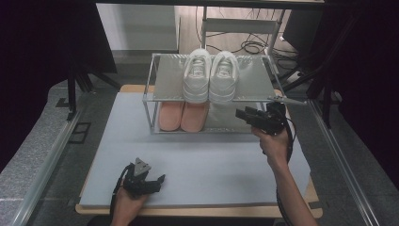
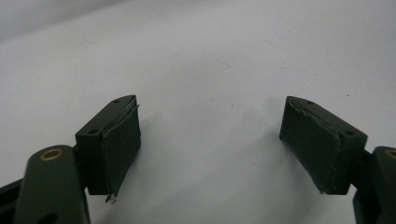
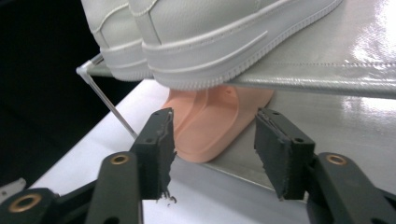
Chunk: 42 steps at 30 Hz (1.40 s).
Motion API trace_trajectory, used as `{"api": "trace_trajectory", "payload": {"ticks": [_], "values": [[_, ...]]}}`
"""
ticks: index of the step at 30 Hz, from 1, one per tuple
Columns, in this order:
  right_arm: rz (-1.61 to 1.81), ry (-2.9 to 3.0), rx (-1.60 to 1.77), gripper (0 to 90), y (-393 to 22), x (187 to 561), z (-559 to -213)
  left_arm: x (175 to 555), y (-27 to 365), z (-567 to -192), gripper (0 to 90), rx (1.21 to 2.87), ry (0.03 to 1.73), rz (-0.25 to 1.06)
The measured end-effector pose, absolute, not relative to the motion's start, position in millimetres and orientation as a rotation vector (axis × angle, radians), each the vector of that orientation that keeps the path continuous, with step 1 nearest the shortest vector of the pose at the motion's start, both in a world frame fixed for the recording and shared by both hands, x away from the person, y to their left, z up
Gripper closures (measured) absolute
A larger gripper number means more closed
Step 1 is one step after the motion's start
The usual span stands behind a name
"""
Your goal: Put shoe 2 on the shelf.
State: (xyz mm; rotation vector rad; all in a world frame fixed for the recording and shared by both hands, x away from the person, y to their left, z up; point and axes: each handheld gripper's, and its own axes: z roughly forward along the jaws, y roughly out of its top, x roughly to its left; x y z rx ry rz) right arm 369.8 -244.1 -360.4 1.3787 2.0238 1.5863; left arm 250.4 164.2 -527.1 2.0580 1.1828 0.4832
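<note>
We take the two-tier metal shoe rack at the far side of the grey mat as our landmark. On its top shelf a pair of white sneakers stands side by side, heels toward us and slightly overhanging the front edge. On its bottom shelf, directly beneath them, a pair of pink slippers lies side by side at the left half, leaving the right half of that shelf bare.

Our right gripper is held level just in front of the rack's lower right opening, pointing left toward the slippers. Its jaws stand about half open with nothing between the pads; in the right gripper view the nearer slipper sits beyond the tips, untouched, under the sneakers' soles.

Our left gripper rests on the mat well in front of the rack, near the mat's front left edge. In the left gripper view its jaws are spread wide and hold nothing.
</note>
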Motion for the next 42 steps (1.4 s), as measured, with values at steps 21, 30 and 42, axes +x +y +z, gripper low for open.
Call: {"api": "trace_trajectory", "payload": {"ticks": [21,30,42], "values": [[1.391,2.172,1.134,16.6,-260.7,334.0,-394.5,250.2,163.8,-527.3,20.3,2.052,1.186,0.486],[1.284,2.246,1.095,13.5,-263.7,316.4,-422.0,250.0,164.1,-527.2,20.3,2.055,1.184,0.486],[1.112,2.336,1.100,9.9,-257.2,305.6,-490.5,249.8,164.0,-527.3,20.4,2.055,1.187,0.485]]}}
